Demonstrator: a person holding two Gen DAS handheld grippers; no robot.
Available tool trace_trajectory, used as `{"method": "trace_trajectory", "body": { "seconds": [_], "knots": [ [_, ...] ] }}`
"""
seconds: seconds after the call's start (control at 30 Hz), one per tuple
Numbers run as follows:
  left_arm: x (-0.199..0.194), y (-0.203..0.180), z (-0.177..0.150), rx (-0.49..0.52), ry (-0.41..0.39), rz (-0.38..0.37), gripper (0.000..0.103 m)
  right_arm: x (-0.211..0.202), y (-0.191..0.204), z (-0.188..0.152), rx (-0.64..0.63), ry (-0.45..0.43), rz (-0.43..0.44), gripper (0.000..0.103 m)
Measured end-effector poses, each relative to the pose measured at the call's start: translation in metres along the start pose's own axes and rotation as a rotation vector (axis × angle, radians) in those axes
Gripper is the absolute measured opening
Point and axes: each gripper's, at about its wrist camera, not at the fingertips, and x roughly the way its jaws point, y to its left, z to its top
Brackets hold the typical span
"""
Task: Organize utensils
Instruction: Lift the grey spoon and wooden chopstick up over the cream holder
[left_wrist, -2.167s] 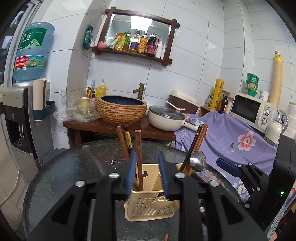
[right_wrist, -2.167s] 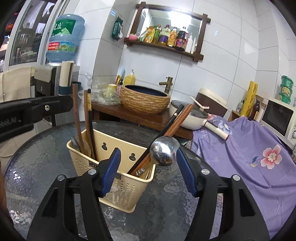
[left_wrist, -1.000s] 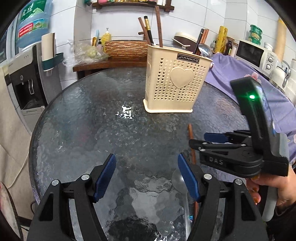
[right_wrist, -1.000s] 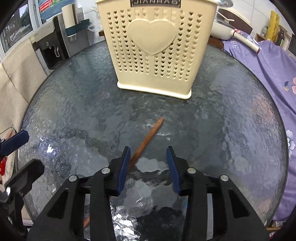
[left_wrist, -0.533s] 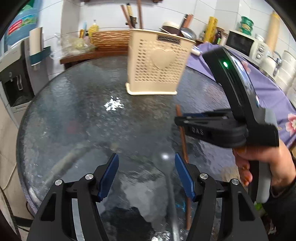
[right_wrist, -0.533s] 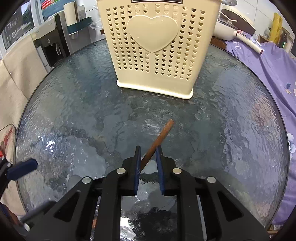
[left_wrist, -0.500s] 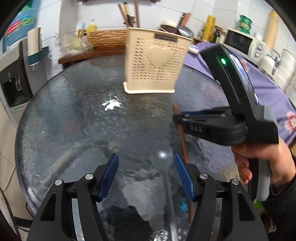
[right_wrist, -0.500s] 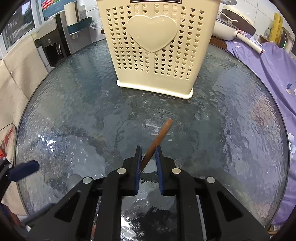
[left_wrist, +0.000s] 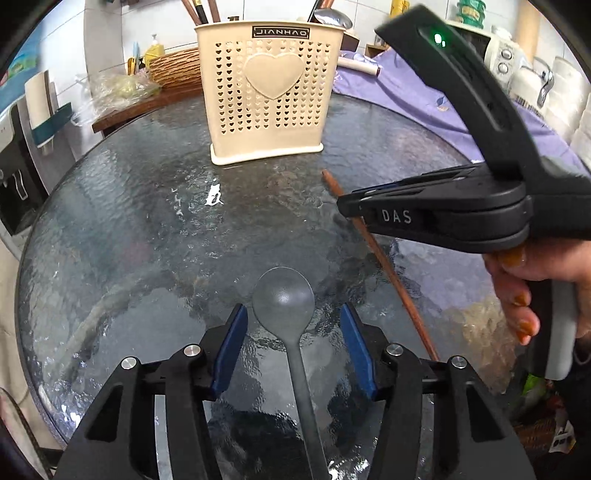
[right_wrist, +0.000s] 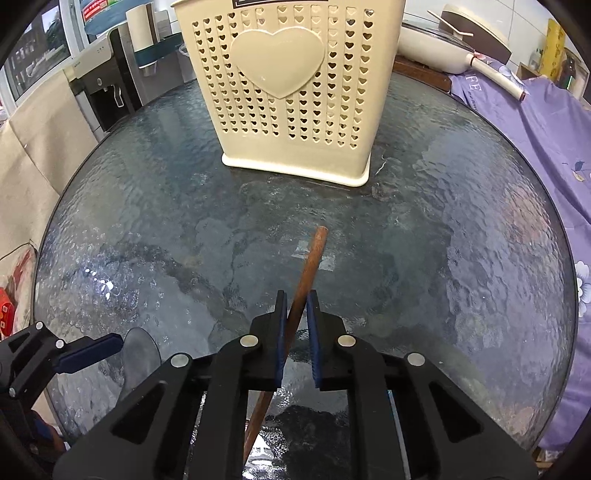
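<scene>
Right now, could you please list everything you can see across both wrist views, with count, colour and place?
utensil holder: one, cream, perforated with a heart; far side of the table, utensils standing in it
chopstick: one, brown wood; on the glass, between the right gripper's pads
spoon: one, grey; on the glass, bowl between the left gripper's open pads
table: one, round, dark textured glass
pan: one, cream; on the counter behind
woven basin: one, brown; on the wooden shelf behind
cloth: one, purple floral; right of the table
microwave: one, white; far right
left gripper: black, blue pads, open
right gripper: black, shut on the chopstick
hand: one, holding the right gripper's handle
</scene>
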Motion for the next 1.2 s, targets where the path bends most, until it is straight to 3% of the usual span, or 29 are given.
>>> {"method": "trace_trajectory", "body": {
  "seconds": [0.37,0.67,0.9,1.2],
  "knots": [
    [0.008,-0.013,0.006,0.060,-0.003,0.081,0.036,0.004,0.011,0.006,0.013,0.017,-0.048,0.012],
    [0.008,-0.011,0.007,0.049,-0.011,0.088,0.035,0.006,0.010,0.009,0.017,0.011,-0.052,0.011],
    [-0.004,-0.001,0.017,0.006,-0.068,0.054,0.035,0.003,-0.007,0.010,0.090,-0.009,0.019,0.009],
    [-0.021,0.012,0.030,-0.051,-0.135,0.014,0.035,-0.026,-0.024,0.011,0.168,-0.106,0.163,0.008]
  ]
}}
